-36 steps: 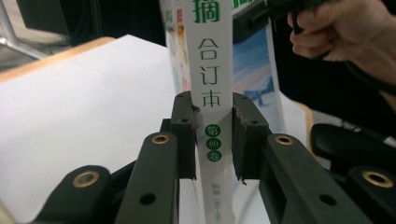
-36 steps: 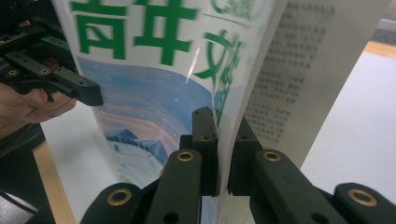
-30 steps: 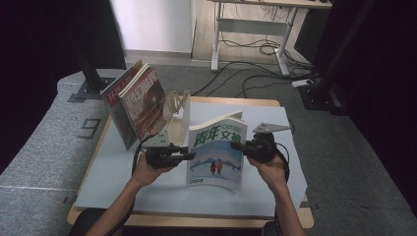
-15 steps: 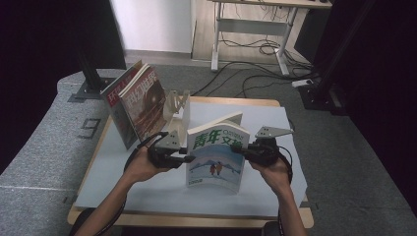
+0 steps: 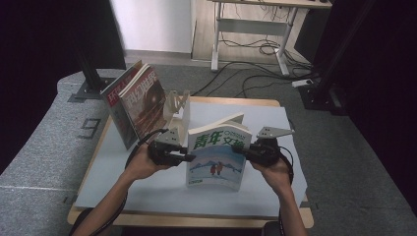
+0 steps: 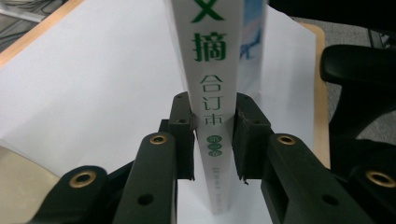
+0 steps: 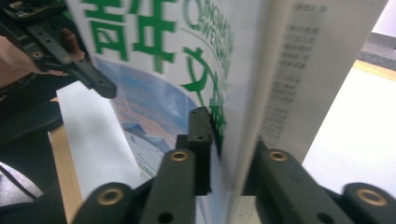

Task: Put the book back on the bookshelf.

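- High view: magazine point(image 5: 216, 157) stands upright mid-table, slightly nearer the person than before; one left gripper point(image 5: 169, 151) at its 9 o'clock, one right gripper point(image 5: 258, 150) at 3 o'clock; two magazines point(image 5: 135, 103) lean at 10 o'clock.
- Left gripper view: spine sits between jaws, which just closed slightly and clamp it.
- Right gripper view: jaws, just opening, flank the page edge; contact unclear.

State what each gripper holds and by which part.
The left gripper clamps the upright magazine by its spine; the right gripper straddles its open page edge, grip uncertain.
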`<state>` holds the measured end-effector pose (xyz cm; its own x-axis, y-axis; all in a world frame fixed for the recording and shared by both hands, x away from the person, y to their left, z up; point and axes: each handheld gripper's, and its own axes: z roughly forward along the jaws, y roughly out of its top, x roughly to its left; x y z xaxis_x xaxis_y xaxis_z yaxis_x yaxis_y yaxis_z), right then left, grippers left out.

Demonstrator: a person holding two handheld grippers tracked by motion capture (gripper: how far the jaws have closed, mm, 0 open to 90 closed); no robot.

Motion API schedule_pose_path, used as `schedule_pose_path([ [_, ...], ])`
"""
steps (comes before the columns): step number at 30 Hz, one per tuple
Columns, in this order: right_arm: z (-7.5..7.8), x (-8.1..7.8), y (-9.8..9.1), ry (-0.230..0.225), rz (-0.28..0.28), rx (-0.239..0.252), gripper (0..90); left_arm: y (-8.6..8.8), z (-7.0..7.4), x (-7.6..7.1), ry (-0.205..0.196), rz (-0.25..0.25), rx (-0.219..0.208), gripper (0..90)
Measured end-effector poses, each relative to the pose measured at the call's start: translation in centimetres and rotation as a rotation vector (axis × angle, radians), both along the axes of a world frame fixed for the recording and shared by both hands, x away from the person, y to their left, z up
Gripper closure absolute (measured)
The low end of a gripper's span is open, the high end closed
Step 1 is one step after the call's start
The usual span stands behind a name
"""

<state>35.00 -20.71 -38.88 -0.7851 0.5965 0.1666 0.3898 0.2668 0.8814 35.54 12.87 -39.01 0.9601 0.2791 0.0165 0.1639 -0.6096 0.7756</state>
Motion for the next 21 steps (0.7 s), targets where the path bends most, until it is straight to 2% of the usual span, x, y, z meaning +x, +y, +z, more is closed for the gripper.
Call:
schedule_pose_path([
  [5,0.0,0.1,0.2,-0.029,-0.029,-0.024,49.9,0.2,0.0,-0.6,-0.015,-0.033,0.008,73.6],
  [9,-0.2,0.1,-0.2,-0.067,-0.057,-0.046,40.8,0.3,-0.1,-0.8,-0.018,-0.034,0.005,73.7],
  [13,-0.4,0.4,-1.0,-0.072,-0.1,-0.063,23.3,0.5,-0.2,-0.7,-0.014,-0.048,-0.004,73.9],
  [16,-0.4,0.7,-1.3,-0.072,-0.086,-0.058,19.8,0.7,-0.2,-0.9,-0.017,-0.05,-0.003,74.0],
  [21,-0.1,1.0,-0.6,-0.082,-0.015,-0.056,22.2,0.7,-0.2,-1.0,-0.02,-0.063,-0.001,74.0],
])
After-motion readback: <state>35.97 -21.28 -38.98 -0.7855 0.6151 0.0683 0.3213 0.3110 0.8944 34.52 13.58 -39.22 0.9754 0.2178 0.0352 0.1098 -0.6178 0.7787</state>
